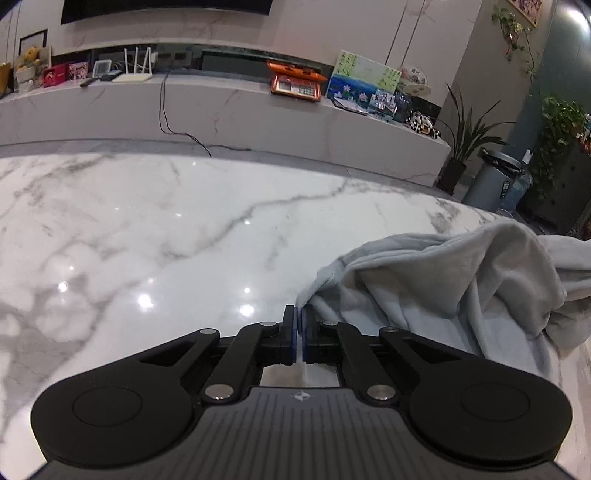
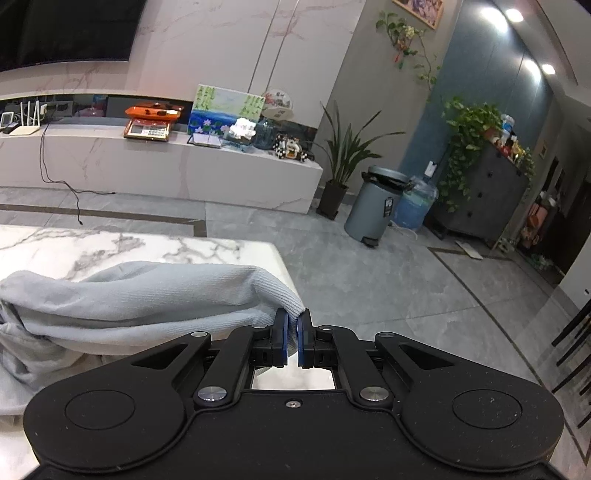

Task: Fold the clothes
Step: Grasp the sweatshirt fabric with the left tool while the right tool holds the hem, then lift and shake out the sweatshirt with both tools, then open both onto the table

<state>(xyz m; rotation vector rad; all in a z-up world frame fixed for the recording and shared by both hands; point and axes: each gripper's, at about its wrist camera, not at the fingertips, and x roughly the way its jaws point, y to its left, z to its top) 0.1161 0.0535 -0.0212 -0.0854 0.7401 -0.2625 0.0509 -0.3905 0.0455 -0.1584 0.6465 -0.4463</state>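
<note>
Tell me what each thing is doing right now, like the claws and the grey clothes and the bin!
Left claw: shut, pinching an edge of the grey garment.
Right claw: shut on the garment's ribbed edge.
Grey garment: bunched, not folded, partly lifted off the marble table.
Bin: upright, lid looks closed.
Big screen: dark, off.

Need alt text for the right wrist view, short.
The right gripper is shut on the ribbed edge of a grey garment, which stretches left over a white marble table. Beyond lie a grey tiled floor, a grey bin and potted plants.
</note>
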